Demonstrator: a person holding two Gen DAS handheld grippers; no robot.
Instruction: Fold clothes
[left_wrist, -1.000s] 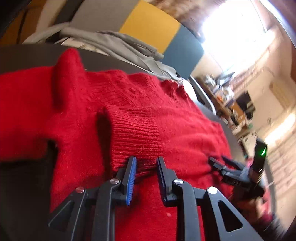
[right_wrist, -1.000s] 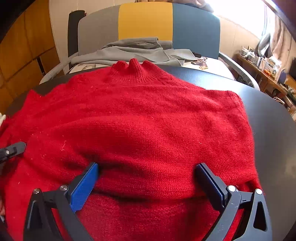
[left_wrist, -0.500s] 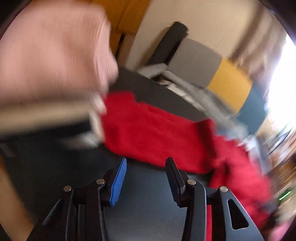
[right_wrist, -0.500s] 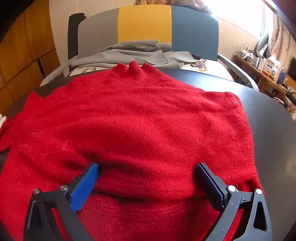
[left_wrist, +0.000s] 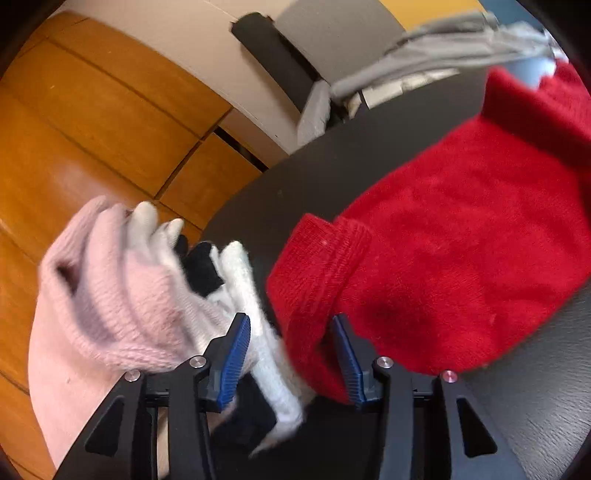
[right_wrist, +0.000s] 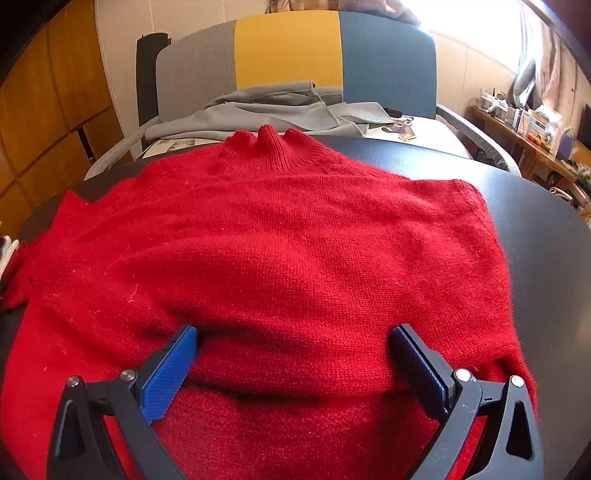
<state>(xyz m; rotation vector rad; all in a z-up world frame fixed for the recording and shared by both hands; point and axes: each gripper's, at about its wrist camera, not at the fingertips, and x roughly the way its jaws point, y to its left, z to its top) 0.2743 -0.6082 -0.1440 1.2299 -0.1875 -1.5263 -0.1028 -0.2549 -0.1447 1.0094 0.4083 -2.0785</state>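
Observation:
A red knit sweater (right_wrist: 288, 251) lies spread on the dark round table (right_wrist: 546, 236), collar toward the far edge. My right gripper (right_wrist: 295, 369) is open wide, both fingers resting on the sweater near a fold by its lower hem. In the left wrist view the sweater's sleeve (left_wrist: 461, 240) ends in a ribbed cuff (left_wrist: 321, 266) at the table's left side. My left gripper (left_wrist: 291, 354) is open, with the cuff's edge and a white knit piece (left_wrist: 258, 325) lying between its blue pads (left_wrist: 236, 354).
A blurred pile of pink knit (left_wrist: 110, 288), white and black garments sits just left of the cuff. A grey garment (right_wrist: 280, 110) lies on the grey, yellow and blue chair (right_wrist: 288, 48) behind the table. Wooden wall panels (left_wrist: 74, 129) stand to the left.
My left gripper has left the cuff it straddled on top of the sweater, swung left and opened wider beside the pink pile. The right gripper has stayed still.

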